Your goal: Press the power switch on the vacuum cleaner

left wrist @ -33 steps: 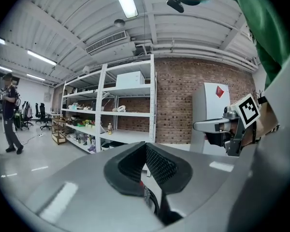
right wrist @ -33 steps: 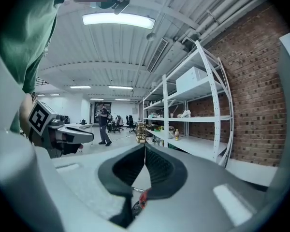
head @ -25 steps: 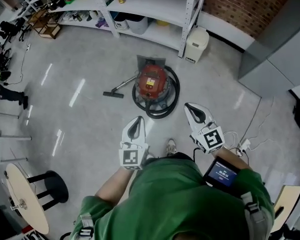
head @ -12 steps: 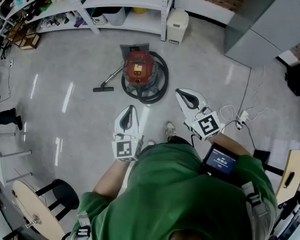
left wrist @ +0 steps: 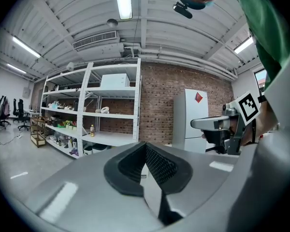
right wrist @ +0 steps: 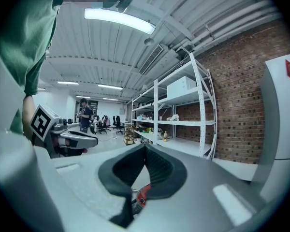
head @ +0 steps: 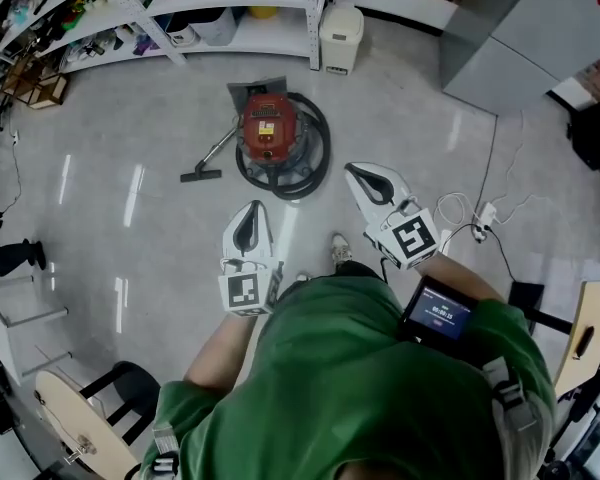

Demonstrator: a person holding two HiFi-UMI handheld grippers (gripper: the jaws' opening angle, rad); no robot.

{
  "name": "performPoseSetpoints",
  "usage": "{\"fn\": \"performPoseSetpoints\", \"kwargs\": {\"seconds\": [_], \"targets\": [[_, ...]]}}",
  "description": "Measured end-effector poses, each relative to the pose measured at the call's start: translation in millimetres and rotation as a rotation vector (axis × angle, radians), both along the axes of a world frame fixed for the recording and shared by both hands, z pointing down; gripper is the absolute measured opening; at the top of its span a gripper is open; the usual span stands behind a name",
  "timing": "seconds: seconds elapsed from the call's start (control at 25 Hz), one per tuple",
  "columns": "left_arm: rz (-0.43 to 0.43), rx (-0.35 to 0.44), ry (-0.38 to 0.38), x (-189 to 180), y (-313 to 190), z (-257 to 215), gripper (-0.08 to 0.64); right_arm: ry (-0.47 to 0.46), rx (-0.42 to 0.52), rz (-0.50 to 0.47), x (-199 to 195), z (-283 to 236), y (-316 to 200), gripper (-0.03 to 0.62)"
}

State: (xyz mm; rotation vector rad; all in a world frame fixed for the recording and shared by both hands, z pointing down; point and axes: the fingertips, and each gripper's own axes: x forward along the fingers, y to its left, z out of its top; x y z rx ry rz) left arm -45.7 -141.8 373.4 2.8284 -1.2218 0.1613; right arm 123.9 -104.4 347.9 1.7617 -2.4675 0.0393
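1. The red canister vacuum cleaner (head: pixel 268 133) sits on the floor at the far centre, ringed by its black hose (head: pixel 318 158). The floor nozzle (head: pixel 199 176) lies to its left.
2. It looks a heavy, rigid body, so it should take a firm push without sliding. The switch itself is too small to pick out; I'd look for it on the top housing.
3. The left gripper (head: pixel 248 223) is clenched on nothing, near side, well apart from the vacuum.
4. The right gripper (head: pixel 368 181) is clamped empty too, off the hose's near right.
5. Containers: a white lidded bin (head: pixel 339 36) at the far shelving, contents hidden. A shelf tub (head: pixel 218 26) stands further left, contents unclear.
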Motion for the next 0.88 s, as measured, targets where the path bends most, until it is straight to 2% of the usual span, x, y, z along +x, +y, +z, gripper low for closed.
{"fn": "performPoseSetpoints", "kwargs": {"seconds": [0.48,0.88], "targets": [[0.031,0.004,-0.013,47,-19,3,0.006,0.002,0.003,0.025,45,4,-11,0.002],[0.074,0.015,-0.011,116,-31,-4,0.006,0.011,0.035,0.059,108,1,-19,0.002]]}}
